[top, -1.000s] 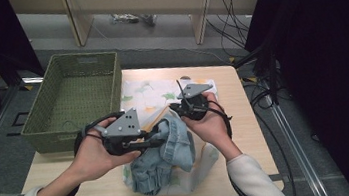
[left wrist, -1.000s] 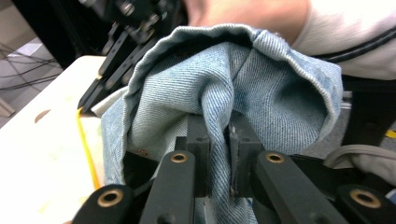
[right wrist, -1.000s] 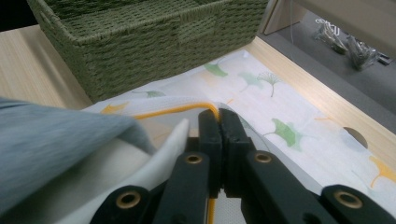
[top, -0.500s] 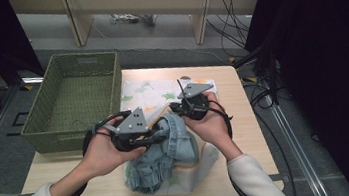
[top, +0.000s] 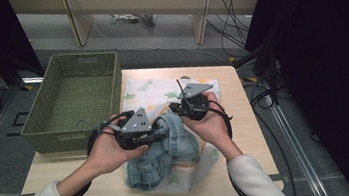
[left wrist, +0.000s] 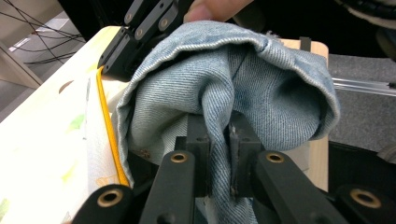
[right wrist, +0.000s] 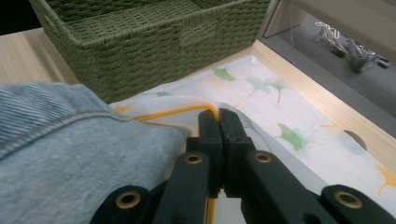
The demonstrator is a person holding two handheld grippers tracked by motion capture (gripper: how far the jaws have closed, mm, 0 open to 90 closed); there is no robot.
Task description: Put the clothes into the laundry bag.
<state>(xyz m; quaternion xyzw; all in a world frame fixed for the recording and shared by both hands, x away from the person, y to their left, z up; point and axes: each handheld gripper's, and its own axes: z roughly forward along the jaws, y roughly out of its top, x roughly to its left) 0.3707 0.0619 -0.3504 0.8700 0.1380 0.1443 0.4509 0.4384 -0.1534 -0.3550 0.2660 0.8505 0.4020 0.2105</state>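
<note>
Lower centre of the high view: a bunched pair of denim shorts is lying on a white cloth with green ginkgo-leaf print and a yellow edge, spread over the wooden table. The left gripper is pinching a fold of the denim between its jaws. The right gripper is sitting pressed together on the cloth's yellow-edged fold (denim just beside it). A green woven basket is standing at upper left.
</note>
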